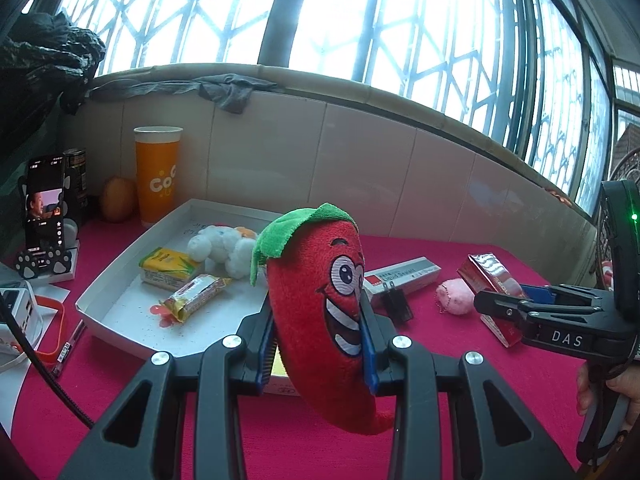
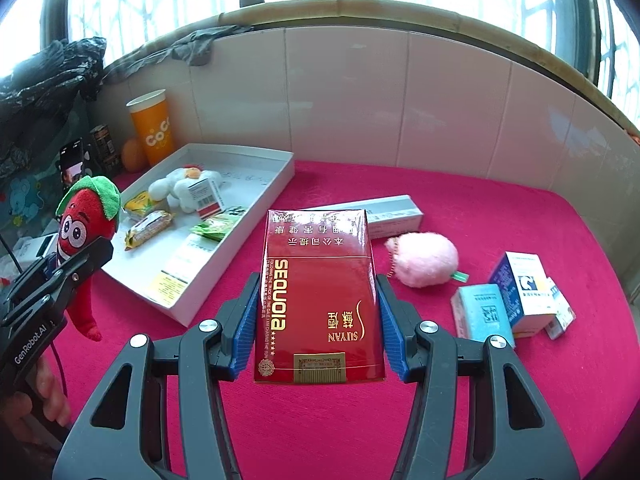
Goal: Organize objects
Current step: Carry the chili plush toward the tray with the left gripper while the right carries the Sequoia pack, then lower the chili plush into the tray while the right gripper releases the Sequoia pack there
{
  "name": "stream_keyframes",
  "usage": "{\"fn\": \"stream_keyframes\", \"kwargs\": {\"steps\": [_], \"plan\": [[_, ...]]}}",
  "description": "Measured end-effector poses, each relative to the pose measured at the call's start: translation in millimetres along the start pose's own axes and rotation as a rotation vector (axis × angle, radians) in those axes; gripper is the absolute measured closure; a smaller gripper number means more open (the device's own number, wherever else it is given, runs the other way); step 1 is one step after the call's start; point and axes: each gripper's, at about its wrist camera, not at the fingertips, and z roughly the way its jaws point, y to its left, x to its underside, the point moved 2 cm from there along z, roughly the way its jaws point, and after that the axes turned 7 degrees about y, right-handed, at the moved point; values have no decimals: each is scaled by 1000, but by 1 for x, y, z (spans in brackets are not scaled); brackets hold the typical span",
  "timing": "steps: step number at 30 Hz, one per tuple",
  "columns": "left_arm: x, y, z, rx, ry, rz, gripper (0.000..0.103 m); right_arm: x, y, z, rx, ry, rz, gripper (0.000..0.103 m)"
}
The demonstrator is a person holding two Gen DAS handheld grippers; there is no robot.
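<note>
My left claw (image 1: 320,344) is clenched on the chilli toy (image 1: 324,312), held above the worktop (image 1: 460,360) near the tray (image 1: 120,312). The toy's long axis runs roughly upright, green cap on top and pointed tip hanging below the pads, face toward the camera. My right claw (image 2: 318,316) grips the red pack (image 2: 318,300) by its long edges, lifted over the worktop; its long axis lies along the fingers, pointing away from me, the print reading sideways. Both claws tilt downward toward the worktop. A hand (image 2: 40,396) shows at each handle. Only the right view shows the small boxes (image 2: 516,300) at the right and the label card (image 2: 206,196) in the tray; only the left view shows the black clip (image 1: 396,300) by the long box (image 1: 404,276).
</note>
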Motion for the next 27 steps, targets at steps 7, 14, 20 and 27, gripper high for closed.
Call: {"fn": "stream_keyframes", "kwargs": {"steps": [7, 14, 20, 27], "plan": [[-2, 22, 0, -26, -4, -46, 68, -7, 19, 6, -13, 2, -33, 50], [-8, 53, -1, -78, -13, -100, 68, -16, 40, 11, -31, 10, -71, 50], [-21, 84, -3, -140, -17, -133, 68, -34, 64, 15, -49, -7, -116, 50], [-44, 119, 9, -182, 22, -139, 68, -56, 97, 27, -112, -14, -150, 50]]}}
